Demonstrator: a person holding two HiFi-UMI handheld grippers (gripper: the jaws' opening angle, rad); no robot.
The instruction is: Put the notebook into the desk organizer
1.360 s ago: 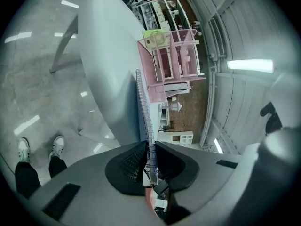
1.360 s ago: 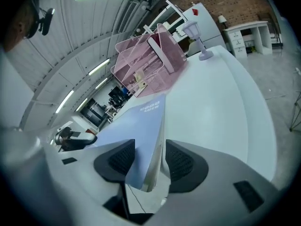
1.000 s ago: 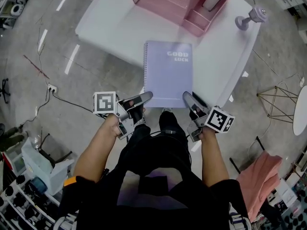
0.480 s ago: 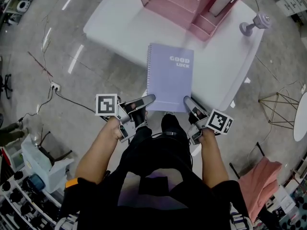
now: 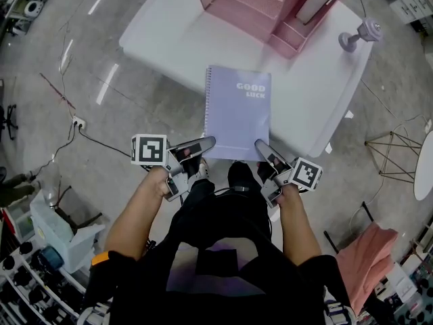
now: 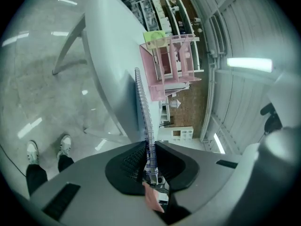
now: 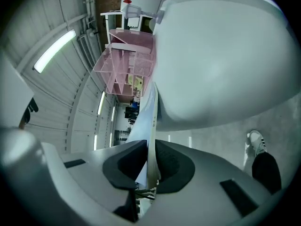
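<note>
Grey concrete floor spreads wide on the left and behind the person, with only a thin cable trailing across it. On it stands the white bench, set at a slant in the head view, its near long edge running from upper left down to lower right. The pink mesh desk organizer stands at the far side of the bench, cut off by the top of the head view. A band of bare white top lies between it and the notebook's far edge.

The lavender spiral notebook is held out in front of the person, cover up and spiral along its left side. Its far half is over the bench, and its near edge reaches out past the bench's near edge, over the floor. Whether its far end rests on the top I cannot tell.

The left gripper is clamped on the near left corner, its pads pressed either side of the wire spiral. The right gripper has just been closing and now pinches the near right corner, with the notebook's edge running straight out from between its narrowed pads.

A small lavender lamp stands at the bench's far right corner, well apart from the notebook.
</note>
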